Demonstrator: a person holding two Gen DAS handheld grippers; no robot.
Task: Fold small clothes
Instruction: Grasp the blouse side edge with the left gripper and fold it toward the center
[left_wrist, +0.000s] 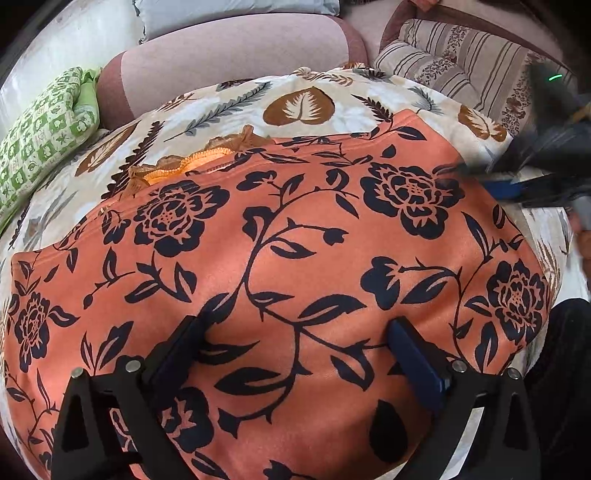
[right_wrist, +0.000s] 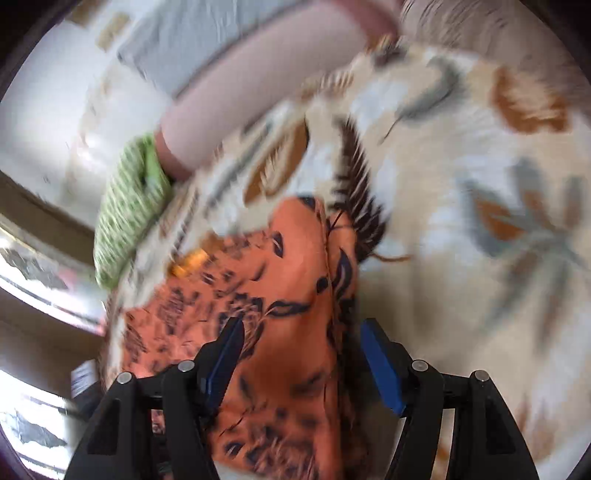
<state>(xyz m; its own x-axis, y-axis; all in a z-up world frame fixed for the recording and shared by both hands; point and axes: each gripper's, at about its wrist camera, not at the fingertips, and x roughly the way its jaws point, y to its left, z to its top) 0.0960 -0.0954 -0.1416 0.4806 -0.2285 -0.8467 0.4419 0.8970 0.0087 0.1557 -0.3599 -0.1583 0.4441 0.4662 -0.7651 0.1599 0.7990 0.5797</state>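
Observation:
An orange garment with black flower print (left_wrist: 295, 266) lies spread flat on a leaf-patterned blanket (left_wrist: 295, 99). Frilly orange trim (left_wrist: 207, 155) shows at its far edge. My left gripper (left_wrist: 295, 336) is open, its fingers wide apart just above the cloth's near part. My right gripper (left_wrist: 491, 181) shows at the garment's right edge in the left wrist view. In the blurred right wrist view the right gripper (right_wrist: 301, 332) is open over the garment's edge (right_wrist: 295, 280), holding nothing.
A pink sofa arm (left_wrist: 229, 55) and a striped cushion (left_wrist: 461, 62) lie beyond the blanket. A green patterned cushion (left_wrist: 44, 136) sits at the left. A pale cushion (left_wrist: 229, 11) rests at the top.

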